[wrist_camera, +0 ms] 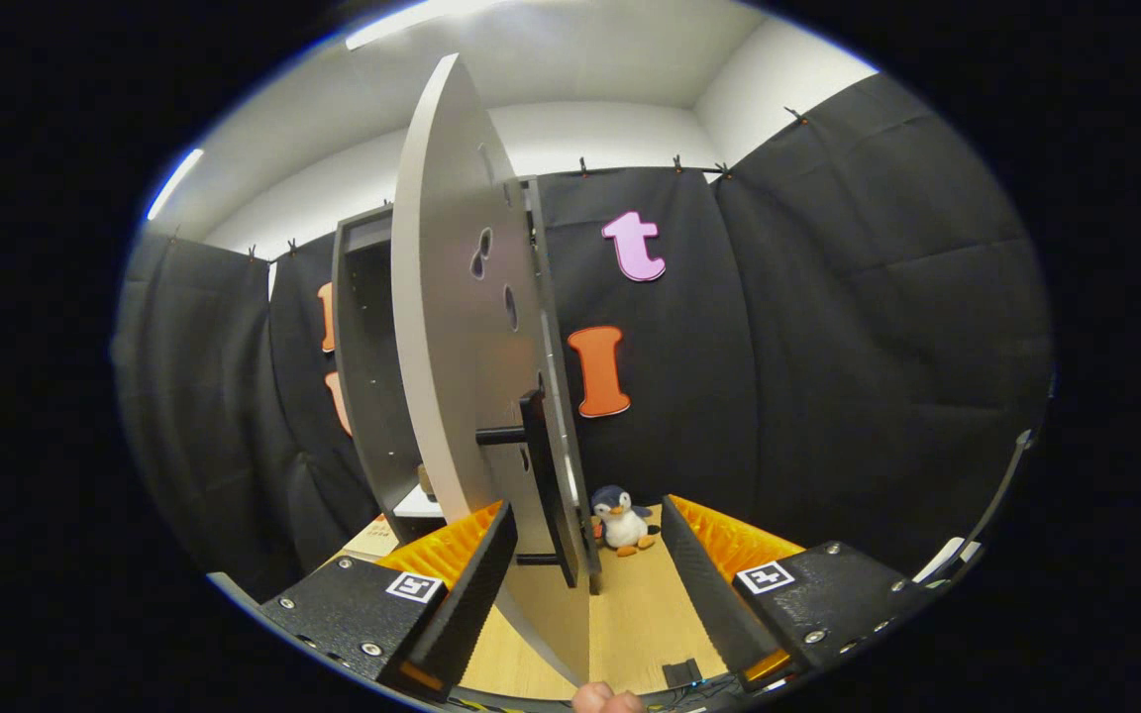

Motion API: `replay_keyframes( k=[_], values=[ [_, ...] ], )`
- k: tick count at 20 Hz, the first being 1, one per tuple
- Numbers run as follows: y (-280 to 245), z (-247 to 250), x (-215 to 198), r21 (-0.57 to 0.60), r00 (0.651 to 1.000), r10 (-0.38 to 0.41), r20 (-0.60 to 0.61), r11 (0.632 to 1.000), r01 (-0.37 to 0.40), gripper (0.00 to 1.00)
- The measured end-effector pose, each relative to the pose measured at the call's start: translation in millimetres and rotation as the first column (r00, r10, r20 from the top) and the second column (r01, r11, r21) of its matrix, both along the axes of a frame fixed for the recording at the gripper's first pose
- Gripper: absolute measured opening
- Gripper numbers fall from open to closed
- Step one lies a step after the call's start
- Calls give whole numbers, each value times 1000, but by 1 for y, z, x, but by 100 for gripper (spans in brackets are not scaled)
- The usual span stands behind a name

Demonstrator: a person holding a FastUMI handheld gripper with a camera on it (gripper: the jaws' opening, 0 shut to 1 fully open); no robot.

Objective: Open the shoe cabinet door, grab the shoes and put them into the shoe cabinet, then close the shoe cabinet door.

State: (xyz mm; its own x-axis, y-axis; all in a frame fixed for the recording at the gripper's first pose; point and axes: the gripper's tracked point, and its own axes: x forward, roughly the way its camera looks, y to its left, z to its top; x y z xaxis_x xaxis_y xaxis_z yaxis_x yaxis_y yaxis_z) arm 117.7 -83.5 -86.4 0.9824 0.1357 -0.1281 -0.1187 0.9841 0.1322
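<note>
Tool fingers are held apart astride the open shoe cabinet door, its handle unclamped between them; opening is judged done; shoes are yet to be stowed.

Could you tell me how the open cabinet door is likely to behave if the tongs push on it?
The cabinet door looks like a flat rigid panel, so it should probably swing rather than flex. Its black handle stands between the open tongs, offering a firm grip. The smooth face may let the fingers slide.
</note>
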Motion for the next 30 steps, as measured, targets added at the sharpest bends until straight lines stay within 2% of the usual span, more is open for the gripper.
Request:
replay_keyframes(
  k=[11, 17, 22, 26, 30],
  values=[
    [117, 0, 7, -21, 998, 31, -48, 999, -32, 93],
    [195, -11, 35, -45, 993, 96, -68, 994, -99, 93],
    [247, -1, 70, -103, 993, 116, -10, 988, -116, 94],
    [265, 2, 99, -66, 992, 127, -14, 990, -127, 94],
    [272, -2, 108, -37, 991, 134, -21, 990, -135, 94]
  ],
)
